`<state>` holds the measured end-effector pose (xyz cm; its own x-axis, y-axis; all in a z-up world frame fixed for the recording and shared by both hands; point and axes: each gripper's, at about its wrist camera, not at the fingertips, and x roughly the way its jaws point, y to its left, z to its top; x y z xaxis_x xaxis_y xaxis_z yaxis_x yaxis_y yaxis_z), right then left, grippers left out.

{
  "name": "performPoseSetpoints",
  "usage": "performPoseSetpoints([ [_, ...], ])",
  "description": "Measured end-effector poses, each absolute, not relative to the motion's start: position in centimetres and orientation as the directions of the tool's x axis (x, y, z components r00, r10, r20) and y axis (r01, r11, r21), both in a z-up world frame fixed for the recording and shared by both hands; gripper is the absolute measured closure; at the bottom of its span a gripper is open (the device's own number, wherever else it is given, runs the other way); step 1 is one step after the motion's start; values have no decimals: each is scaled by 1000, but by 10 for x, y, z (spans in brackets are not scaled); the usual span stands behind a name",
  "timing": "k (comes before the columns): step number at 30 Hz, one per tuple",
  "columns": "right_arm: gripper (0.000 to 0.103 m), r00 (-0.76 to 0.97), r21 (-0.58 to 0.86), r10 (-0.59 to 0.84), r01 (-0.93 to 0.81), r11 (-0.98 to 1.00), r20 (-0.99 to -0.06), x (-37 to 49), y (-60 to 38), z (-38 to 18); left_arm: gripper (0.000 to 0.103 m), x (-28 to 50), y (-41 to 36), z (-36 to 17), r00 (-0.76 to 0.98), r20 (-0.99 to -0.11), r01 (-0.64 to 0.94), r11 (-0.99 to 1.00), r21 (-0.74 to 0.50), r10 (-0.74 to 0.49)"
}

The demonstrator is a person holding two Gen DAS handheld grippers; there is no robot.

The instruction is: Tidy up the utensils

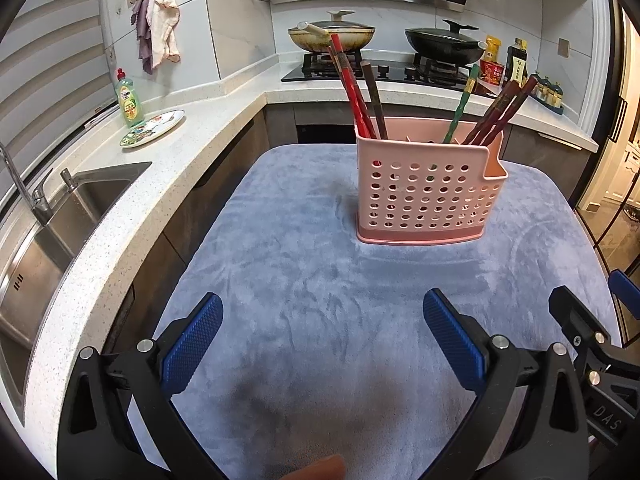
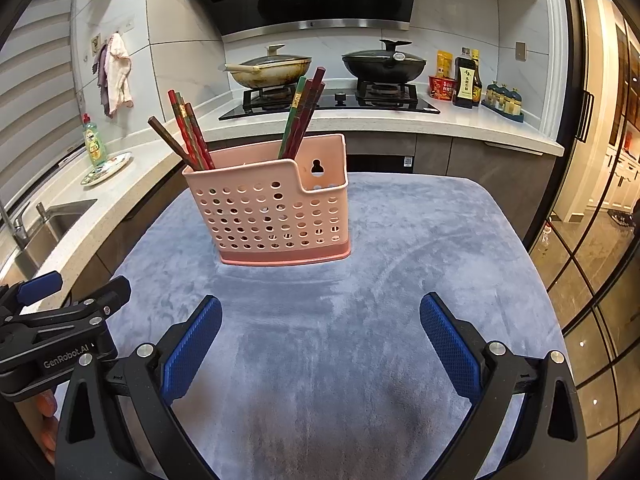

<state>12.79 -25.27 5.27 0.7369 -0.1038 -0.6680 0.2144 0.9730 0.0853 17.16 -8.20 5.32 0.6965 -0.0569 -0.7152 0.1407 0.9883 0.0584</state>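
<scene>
A pink perforated utensil holder (image 1: pixel 428 196) stands upright on a grey-blue cloth (image 1: pixel 320 300); it also shows in the right wrist view (image 2: pixel 276 220). Several chopsticks stand in it: a red and brown bunch at the left (image 1: pixel 360 96) (image 2: pixel 188 136), and a green one with dark red ones at the right (image 1: pixel 492 112) (image 2: pixel 304 112). My left gripper (image 1: pixel 322 340) is open and empty, low over the cloth in front of the holder. My right gripper (image 2: pixel 320 344) is open and empty, beside it.
The right gripper shows at the right edge of the left wrist view (image 1: pixel 592 344); the left gripper shows at the left of the right wrist view (image 2: pixel 60 320). A sink (image 1: pixel 48 240), soap bottle (image 1: pixel 129 100), plate (image 1: pixel 154 128) and stove with pans (image 1: pixel 384 68) surround the table.
</scene>
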Motion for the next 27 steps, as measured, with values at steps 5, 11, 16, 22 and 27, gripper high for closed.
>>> performPoseSetpoints([
  [5,7,736,83,-106,216,973,-668,128,-252,53,7,172,-82,53,697,-715,135,989,57,-53],
  [11,7,734,85,-106,218,972,-670,126,-252,52,7,171,-81,52,695,-717,127,990,54,-50],
  [16,7,735,85,-107,219,972,-670,126,-252,52,7,171,-81,51,692,-720,128,990,55,-49],
  [22,7,734,85,-106,219,972,-670,126,-253,52,7,170,-82,51,695,-717,132,990,54,-54],
  [27,7,732,88,-106,222,971,-673,125,-253,50,7,169,-85,53,703,-708,151,987,53,-69],
])
